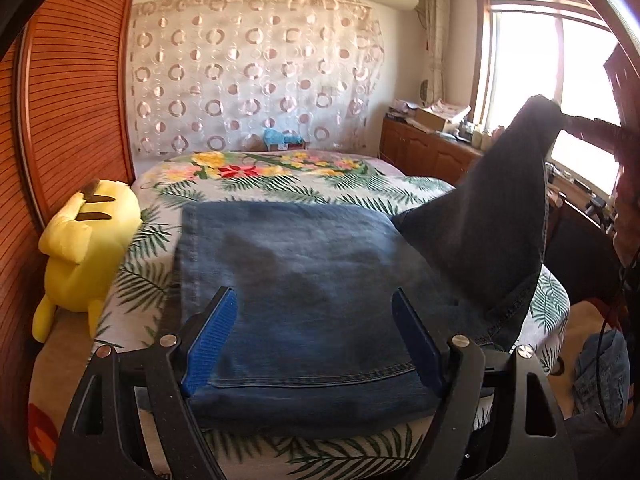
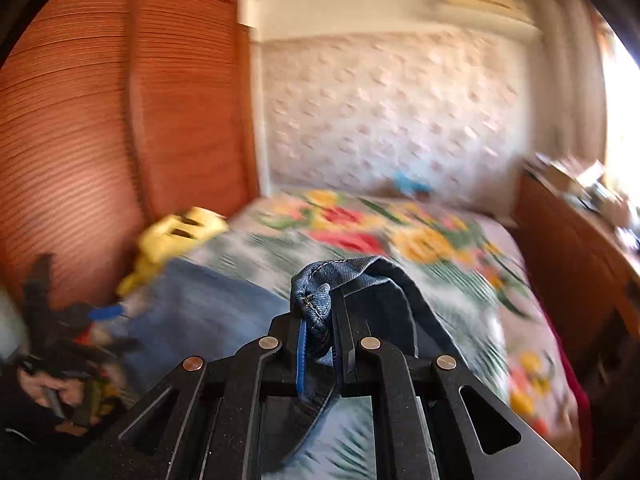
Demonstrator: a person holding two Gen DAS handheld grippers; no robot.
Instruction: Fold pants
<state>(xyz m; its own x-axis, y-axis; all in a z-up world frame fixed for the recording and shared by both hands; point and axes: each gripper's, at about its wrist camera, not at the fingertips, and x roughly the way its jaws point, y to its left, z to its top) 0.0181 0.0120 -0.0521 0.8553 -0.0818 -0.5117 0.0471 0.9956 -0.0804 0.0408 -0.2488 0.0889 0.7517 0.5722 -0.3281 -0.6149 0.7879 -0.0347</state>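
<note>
Blue denim pants lie partly folded on the floral bed. My left gripper is open, its blue pads spread wide just above the near edge of the folded stack. My right gripper is shut on a bunched end of the pants and holds it raised above the bed. In the left wrist view that end rises as a dark cone at the right, up to the right gripper. The right wrist view is motion-blurred and shows the left gripper at the lower left.
A yellow plush toy lies on the bed's left side against a wooden slatted wardrobe. A wooden cabinet with clutter stands under the bright window at the right. A patterned curtain hangs behind the bed.
</note>
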